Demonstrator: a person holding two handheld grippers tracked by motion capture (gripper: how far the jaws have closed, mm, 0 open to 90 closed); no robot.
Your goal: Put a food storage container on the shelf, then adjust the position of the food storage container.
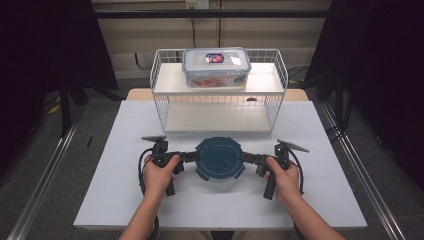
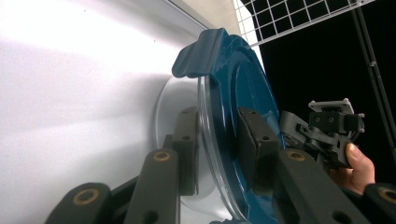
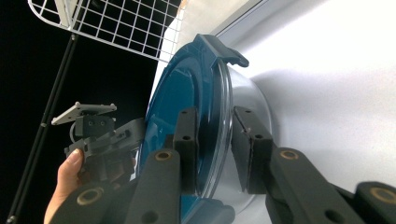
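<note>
A white, matte table (image 1: 220,200) fills the lower half of the high view, with grey floor on both sides, metal rails running along its edges, and dark curtains in the upper corners.

Low in the frame, the person's forearms come in from the bottom edge. Just above them, at the centre of the table, sits a round container (image 1: 219,159): a clear, smooth plastic bowl under a dark teal lid with latch tabs around its rim.

The left gripper (image 1: 192,156) reaches in from the left of the frame. In the left gripper view its black pads clamp the container's rim, one on the clear bowl wall and the other on the teal lid, so it is closed on the container.

The right gripper (image 1: 246,158) comes from the right. In the right gripper view its pads sit either side of the same rim, close against lid and bowl; a firm press cannot be told.

Farther back stands a white wire rack (image 1: 219,102) with two shelves. On its upper shelf rests a clear rectangular food box (image 1: 216,66) with a latched lid and a red and blue label.
</note>
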